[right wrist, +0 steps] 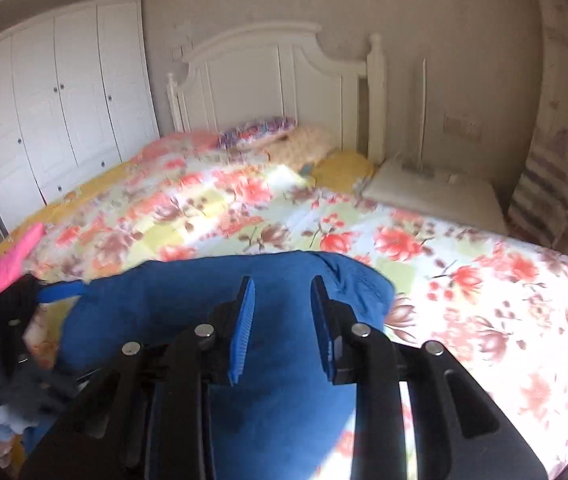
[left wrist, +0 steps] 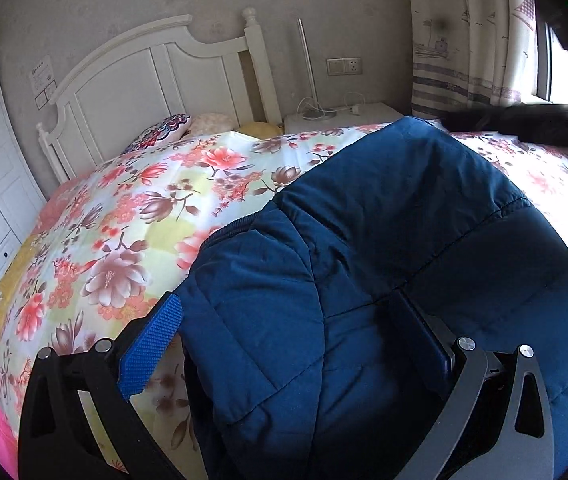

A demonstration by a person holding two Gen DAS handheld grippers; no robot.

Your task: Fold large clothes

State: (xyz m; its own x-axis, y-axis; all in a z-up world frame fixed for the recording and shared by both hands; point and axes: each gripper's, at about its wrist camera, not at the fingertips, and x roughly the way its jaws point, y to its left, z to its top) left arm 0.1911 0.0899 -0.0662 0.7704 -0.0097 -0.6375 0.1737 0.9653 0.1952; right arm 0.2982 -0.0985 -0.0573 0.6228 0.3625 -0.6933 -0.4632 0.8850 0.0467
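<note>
A dark blue quilted jacket (left wrist: 383, 248) lies bunched on the flowered bedspread (left wrist: 124, 208). My left gripper (left wrist: 287, 300) is open wide. Its left blue pad (left wrist: 152, 344) is beside the jacket's edge. Its right finger (left wrist: 423, 328) rests on the fabric, with padding bulging between the two. In the right wrist view the jacket (right wrist: 188, 300) lies below my right gripper (right wrist: 282, 312), which is open and empty above it. The left gripper (right wrist: 24, 312) shows at that view's left edge. The right gripper appears dark at the top right of the left wrist view (left wrist: 555, 124).
A white headboard (left wrist: 152, 80) and pillows (left wrist: 164, 130) are at the bed's far end. A white wardrobe (right wrist: 64, 92) stands on the left. A nightstand (left wrist: 343, 116), a curtain (left wrist: 463, 40) and a window are on the right. A pink cloth (right wrist: 16, 258) lies on the bed's left edge.
</note>
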